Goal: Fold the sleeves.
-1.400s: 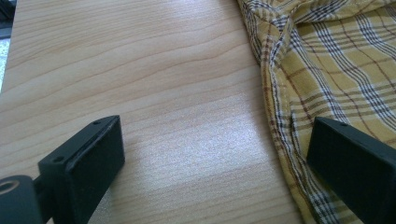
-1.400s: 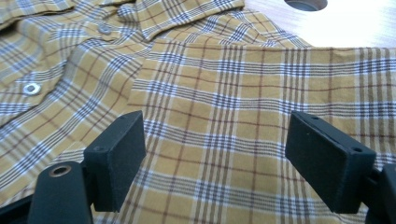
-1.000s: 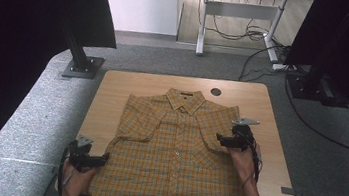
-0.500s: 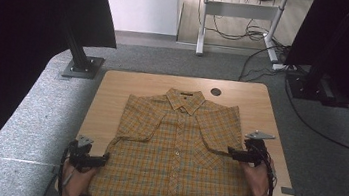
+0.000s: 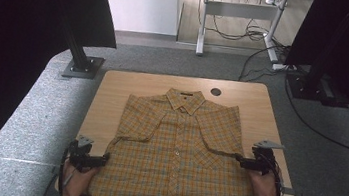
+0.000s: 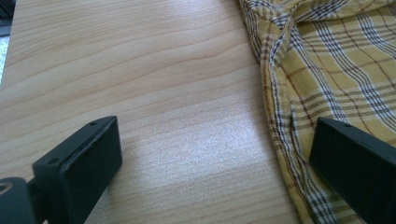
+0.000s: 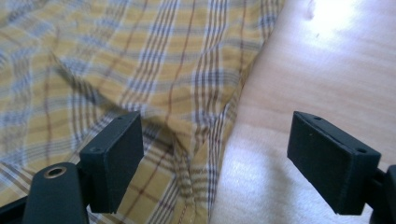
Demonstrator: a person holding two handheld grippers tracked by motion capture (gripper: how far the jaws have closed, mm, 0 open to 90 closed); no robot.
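— So where was the shirt (image 5: 177, 161) at that point?

— Flat on the worktop (image 5: 113, 90), front up and buttoned, collar at the far end, hem hanging toward my edge. Both short sleeves lay folded in over the chest, which, I judged, was why the sides looked straight enough to take hold of.

— And your grippers?

— I had one at each side seam. The left gripper (image 5: 102, 158) sat low by the near left edge; in the left gripper view its jaws stood well apart, one over bare wood, the other over the plaid (image 6: 327, 70), with the edge of the cloth running between them. Nothing was pinched.

— The right one?

— The right gripper (image 5: 240, 160) was at the opposite seam, just under the folded sleeve. Its jaws were spread too, straddling the hem line (image 7: 205, 154): one above the fabric, one above the worktop. It gripped nothing.

— Why place them that way?

— My reading was that matching holds on both edges would let me lift or fold the body evenly, rather than dragging one side askew.
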